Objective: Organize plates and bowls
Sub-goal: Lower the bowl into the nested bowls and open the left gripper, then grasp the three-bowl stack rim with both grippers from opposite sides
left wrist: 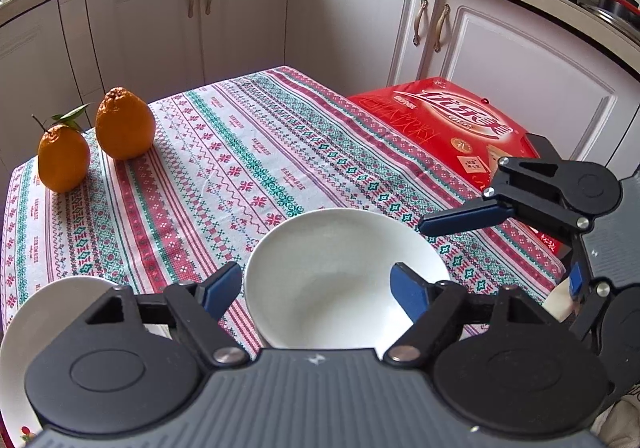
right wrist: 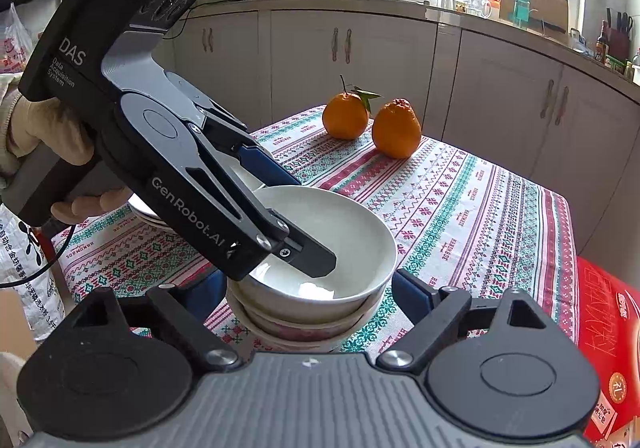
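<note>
Two open grippers (left wrist: pixel 316 286) (right wrist: pixel 308 294) flanking bowl rim (right wrist: pixel 390 244)

Two oranges: one leafy (right wrist: pixel 345 115), one bumpy-topped (right wrist: pixel 396 129). Stacked bowls, three countable: white top bowl (right wrist: pixel 352 232) and two beneath. Plates (left wrist: pixel 24 332) at left, count unclear. One red box (left wrist: pixel 448 119).

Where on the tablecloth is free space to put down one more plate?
Free: the tablecloth middle, between the oranges and the white bowl; also beside the red box. Crowded: the near edge, with bowl stack, plates and both hand-held grippers.
</note>
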Demonstrator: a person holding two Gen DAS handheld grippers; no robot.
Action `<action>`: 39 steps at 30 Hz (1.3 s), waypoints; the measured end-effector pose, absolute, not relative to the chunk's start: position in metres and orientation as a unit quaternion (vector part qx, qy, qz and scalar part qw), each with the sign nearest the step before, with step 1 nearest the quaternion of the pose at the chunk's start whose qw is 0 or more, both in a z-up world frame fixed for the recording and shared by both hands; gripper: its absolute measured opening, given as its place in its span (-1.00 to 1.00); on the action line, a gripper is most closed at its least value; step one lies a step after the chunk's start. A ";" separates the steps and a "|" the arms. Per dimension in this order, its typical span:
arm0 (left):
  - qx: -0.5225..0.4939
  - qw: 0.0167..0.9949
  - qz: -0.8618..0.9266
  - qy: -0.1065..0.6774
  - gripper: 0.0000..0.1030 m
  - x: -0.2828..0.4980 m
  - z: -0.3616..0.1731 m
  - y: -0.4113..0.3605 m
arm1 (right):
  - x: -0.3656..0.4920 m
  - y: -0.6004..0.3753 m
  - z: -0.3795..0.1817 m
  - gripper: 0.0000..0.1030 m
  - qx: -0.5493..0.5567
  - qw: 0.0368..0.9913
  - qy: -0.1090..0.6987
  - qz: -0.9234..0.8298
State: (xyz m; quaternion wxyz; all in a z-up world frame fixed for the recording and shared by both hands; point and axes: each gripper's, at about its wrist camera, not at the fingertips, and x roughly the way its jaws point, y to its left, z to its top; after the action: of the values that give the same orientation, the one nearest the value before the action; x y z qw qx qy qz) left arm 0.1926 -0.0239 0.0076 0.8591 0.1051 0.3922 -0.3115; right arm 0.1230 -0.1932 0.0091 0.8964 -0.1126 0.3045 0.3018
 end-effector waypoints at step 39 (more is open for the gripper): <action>0.242 0.819 -0.384 0.352 0.66 0.128 -0.032 0.006 | 0.119 -0.192 -0.018 1.00 -0.215 0.847 0.360 0.328</action>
State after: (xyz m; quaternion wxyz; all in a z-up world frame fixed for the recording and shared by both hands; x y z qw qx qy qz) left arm 0.1284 0.0056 -0.0321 0.8185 0.2415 0.3521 -0.3843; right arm 0.1192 -0.1918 -0.0183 0.8466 -0.2147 0.3602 0.3278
